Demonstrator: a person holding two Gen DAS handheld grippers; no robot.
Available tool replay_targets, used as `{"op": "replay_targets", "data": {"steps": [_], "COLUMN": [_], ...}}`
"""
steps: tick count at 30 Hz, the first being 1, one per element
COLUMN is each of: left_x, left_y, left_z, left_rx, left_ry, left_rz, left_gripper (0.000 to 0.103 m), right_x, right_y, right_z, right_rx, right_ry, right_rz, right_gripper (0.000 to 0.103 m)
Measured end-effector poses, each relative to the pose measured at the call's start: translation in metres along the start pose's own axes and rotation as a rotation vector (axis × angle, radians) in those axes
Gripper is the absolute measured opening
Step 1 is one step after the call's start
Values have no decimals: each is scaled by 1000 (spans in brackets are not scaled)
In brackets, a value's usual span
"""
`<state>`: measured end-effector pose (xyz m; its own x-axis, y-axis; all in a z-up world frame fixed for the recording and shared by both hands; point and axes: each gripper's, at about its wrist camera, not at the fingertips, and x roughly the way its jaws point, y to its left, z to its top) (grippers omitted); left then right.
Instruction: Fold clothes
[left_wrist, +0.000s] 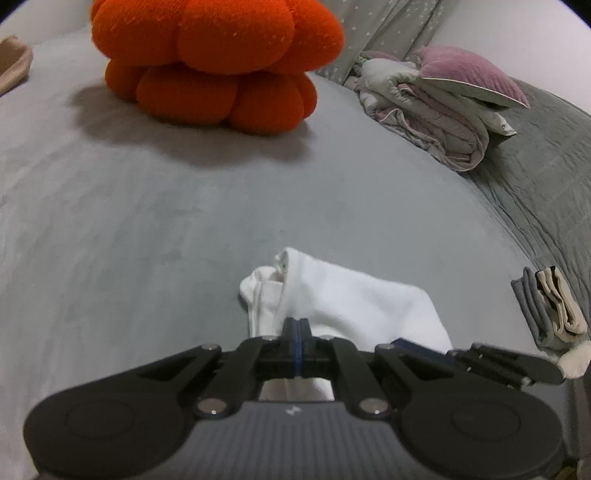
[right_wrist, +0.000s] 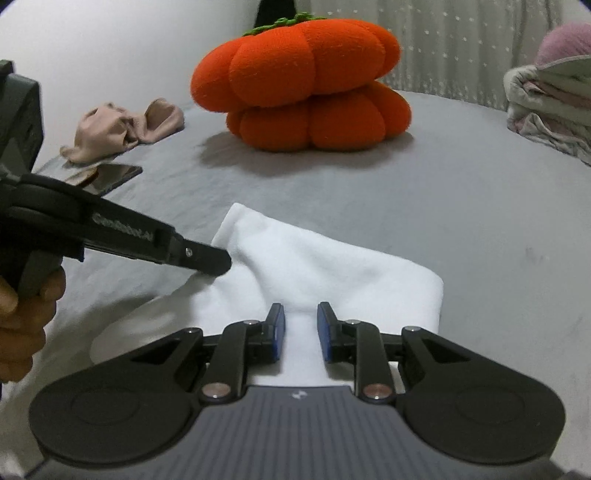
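Here, white garment (right_wrist: 325, 273) on grey bedsheet (right_wrist: 480, 229).

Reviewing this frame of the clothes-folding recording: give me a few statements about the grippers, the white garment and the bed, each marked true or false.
1. The left gripper is shut on the white garment. True.
2. The right gripper has its jaws pressed fully together. False: they stand apart, with white cloth showing in the gap.
3. The orange pumpkin cushion sits on the white garment. False: it rests farther back on the grey bed cover, apart from it.
4. A crumpled beige garment lies left of the cushion in the right wrist view. True.
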<state>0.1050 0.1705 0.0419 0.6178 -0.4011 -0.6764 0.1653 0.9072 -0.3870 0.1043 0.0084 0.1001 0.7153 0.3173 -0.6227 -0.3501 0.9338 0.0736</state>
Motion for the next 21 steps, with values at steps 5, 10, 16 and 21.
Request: {"op": "replay_targets", "data": {"steps": [5, 10, 16, 21], "left_x": [-1, -12, -12, 17], "left_y": [4, 6, -10, -9], "left_z": [2, 7, 11, 9], "left_rx": [-23, -50, 5, 16], "left_ry": [9, -32, -104, -60], "left_rz": [-6, -10, -88, -31], "left_gripper": [2, 3, 4, 6], "right_x": [8, 29, 25, 12], "right_y": [1, 10, 17, 18], "right_z": [25, 24, 17, 12], "right_rx": [6, -51, -62, -54], "right_ry": [-11, 51, 25, -3], "right_rz": [27, 21, -12, -16], "right_gripper": [25, 26, 26, 26]}}
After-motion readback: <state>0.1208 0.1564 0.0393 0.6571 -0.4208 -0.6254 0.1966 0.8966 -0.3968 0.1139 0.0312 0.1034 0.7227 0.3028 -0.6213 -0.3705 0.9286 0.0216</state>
